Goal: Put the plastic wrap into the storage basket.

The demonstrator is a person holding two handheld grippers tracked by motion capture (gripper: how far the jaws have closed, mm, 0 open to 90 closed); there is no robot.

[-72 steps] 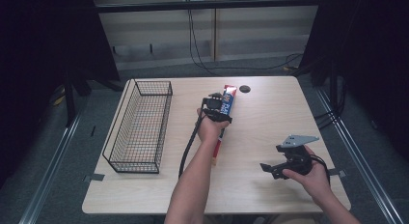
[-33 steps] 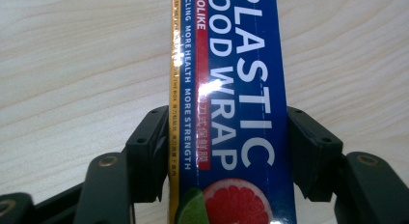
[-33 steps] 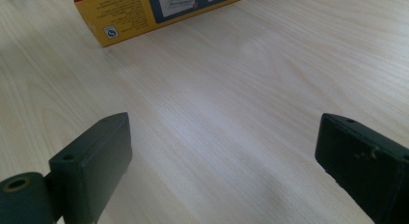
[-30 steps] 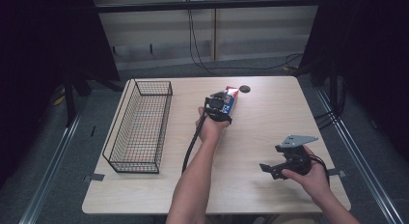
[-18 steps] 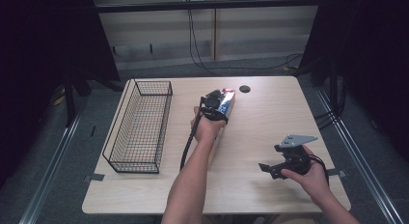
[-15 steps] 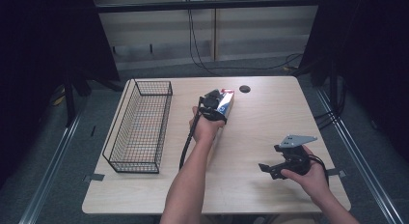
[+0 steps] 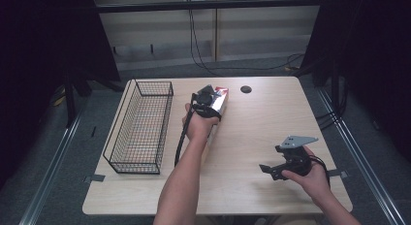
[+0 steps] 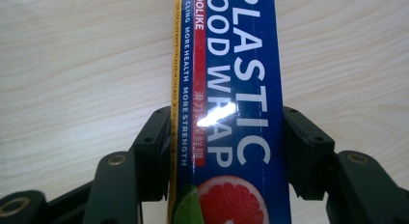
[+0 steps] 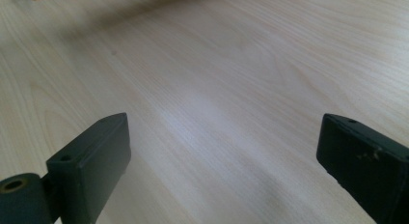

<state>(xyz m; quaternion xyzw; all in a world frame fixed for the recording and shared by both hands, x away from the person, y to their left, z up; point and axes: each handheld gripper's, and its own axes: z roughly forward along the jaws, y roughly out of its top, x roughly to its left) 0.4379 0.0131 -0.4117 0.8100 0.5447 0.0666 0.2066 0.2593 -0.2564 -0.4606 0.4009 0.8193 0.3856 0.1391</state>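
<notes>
The left hand-held gripper [image 7: 212, 100] sits in the upper middle of the high view, pinching a long box of plastic food wrap [image 8: 231, 108]. In the left gripper view the two black jaws press on the box's two long sides, so the grip runs across its narrow width. The box's long axis runs straight away from the jaws, up the middle of that frame, with the grapefruit picture at the near end and the lettering stretching toward the top edge.

In the high view the box [image 7: 221, 96] shows as a silvery face with a red end, just right of the gripper's body and partly under the hand. It seems tilted off the counter [image 7: 271, 113], its far end pointing to the upper right of the frame, though how far it is lifted I cannot tell.

The wire basket [image 7: 140, 125] stands at the left of the frame, its long axis running from the lower edge toward the top. It lies just left of the held box, so, judged as a carry to the basket, the left hand is far nearer.

The right hand-held gripper [image 7: 278, 168] rests low at the lower right, well apart from both. Its jaws are spread wide, with only bare counter between them in the right gripper view.
</notes>
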